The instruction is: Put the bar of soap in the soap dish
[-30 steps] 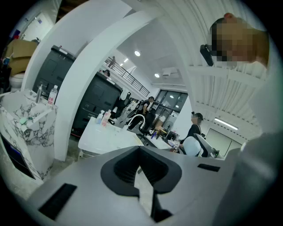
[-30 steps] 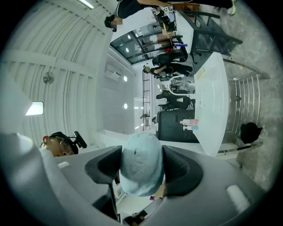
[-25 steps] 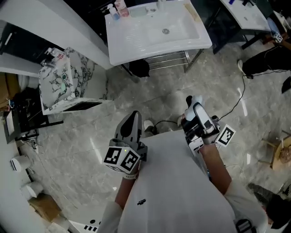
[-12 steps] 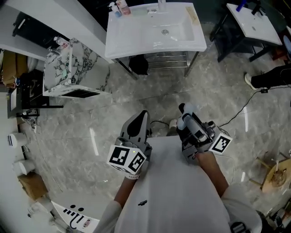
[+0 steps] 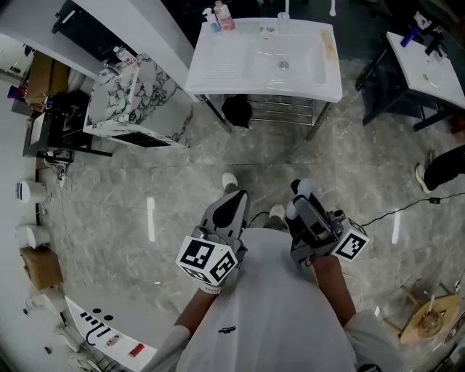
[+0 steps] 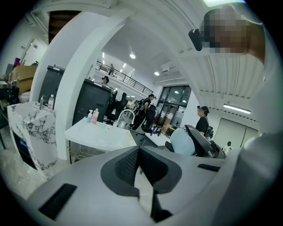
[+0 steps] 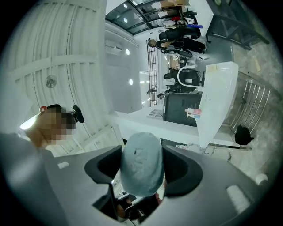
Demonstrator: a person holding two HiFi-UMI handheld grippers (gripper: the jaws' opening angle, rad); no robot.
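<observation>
A pale blue-grey bar of soap (image 7: 141, 163) sits between the pads of my right gripper (image 7: 141, 171), which is shut on it. In the head view the soap (image 5: 300, 189) shows at the tip of the right gripper (image 5: 301, 197), held close to the person's body over the floor. My left gripper (image 5: 231, 206) is beside it, jaws shut together with nothing in them (image 6: 139, 160). From the left gripper view the soap (image 6: 182, 141) shows to the right. A white sink stand (image 5: 218, 65) is well ahead. I cannot make out a soap dish for sure.
Two bottles (image 5: 219, 16) and a tap stand at the sink's back edge; a pale strip (image 5: 328, 43) lies on its right rim. A marbled cabinet (image 5: 123, 102) is to the left, another white sink (image 5: 429, 62) to the right. The grey marble floor (image 5: 182, 189) lies between.
The head view has swung, so the sink now sits further right. Both grippers stay close to the body, a little lower in the picture, the right still shut on the soap.
</observation>
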